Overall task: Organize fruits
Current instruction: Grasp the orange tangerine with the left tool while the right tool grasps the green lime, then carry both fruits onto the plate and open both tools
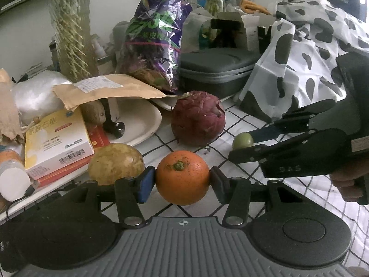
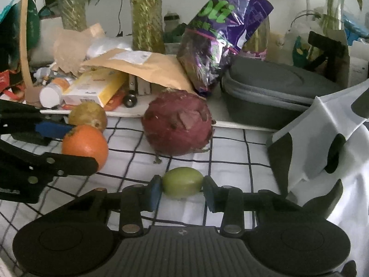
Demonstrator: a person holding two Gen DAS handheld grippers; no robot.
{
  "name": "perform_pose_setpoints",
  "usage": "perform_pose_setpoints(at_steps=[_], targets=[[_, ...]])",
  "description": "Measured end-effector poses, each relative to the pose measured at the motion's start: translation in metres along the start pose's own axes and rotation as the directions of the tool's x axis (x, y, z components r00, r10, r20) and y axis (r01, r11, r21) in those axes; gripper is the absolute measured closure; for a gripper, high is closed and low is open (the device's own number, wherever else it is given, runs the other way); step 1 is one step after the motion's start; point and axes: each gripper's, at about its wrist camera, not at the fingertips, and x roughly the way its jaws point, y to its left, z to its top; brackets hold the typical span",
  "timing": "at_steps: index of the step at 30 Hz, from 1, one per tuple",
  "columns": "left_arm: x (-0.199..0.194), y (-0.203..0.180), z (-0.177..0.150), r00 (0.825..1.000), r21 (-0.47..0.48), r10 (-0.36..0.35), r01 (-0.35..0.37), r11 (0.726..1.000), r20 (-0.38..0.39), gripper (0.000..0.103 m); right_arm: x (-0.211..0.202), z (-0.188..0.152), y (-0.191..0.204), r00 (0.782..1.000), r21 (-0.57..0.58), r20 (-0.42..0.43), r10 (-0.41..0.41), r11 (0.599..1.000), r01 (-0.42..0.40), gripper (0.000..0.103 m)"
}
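Left hand-held gripper (image 1: 182, 179) clamping orange (image 1: 182, 177), right hand-held gripper (image 2: 182, 187) clamping green fruit (image 2: 182, 182), clutter behind.

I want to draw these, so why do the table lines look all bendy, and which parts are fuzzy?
Left wrist view: the fisheye lens bows the checked cloth lines; the orange is sharp, the plants behind are soft and dim. Right wrist view: same curving, dark rounded corners; the green fruit is fairly clear, the dragon fruit a little blurry.
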Motion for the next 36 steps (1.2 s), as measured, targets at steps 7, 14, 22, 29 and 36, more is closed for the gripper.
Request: perform_pose_setpoints(at_steps=[7, 14, 22, 29, 36], targets=[[-0.018, -0.008, -0.007, 1.0, 0.002, 0.005, -0.005, 1.0, -0.02, 0.053, -0.03, -0.003, 0.009, 1.0, 0.0, 0.002, 0.021, 1.0, -0.021, 0.063], [-0.049, -0.025, -0.016, 1.0, 0.019, 0.019, -0.019, 1.0, -0.019, 0.053, -0.068, -0.015, 0.034, 0.998, -0.021, 0.011, 0.062, 0.998, -0.062, 0.063], [-0.085, -0.044, -0.034, 1.0, 0.038, 0.017, -0.016, 0.999, -0.021, 0.053, -0.107, -0.033, 0.057, 0.995, -0.047, 0.024, 0.097, 0.994, -0.095, 0.063], [-0.114, -0.055, -0.054, 0.999, 0.04, 0.016, -0.015, 0.999, -0.039, 0.053, -0.137, -0.051, 0.075, 0.993, -0.065, 0.027, 0.119, 0.991, -0.117, 0.062], [-0.126, -0.071, -0.075, 0.995, 0.044, -0.04, 0.044, 0.998, -0.093, 0.053, -0.156, -0.066, 0.088, 0.991, -0.067, 0.023, 0.133, 0.989, -0.131, 0.062]])
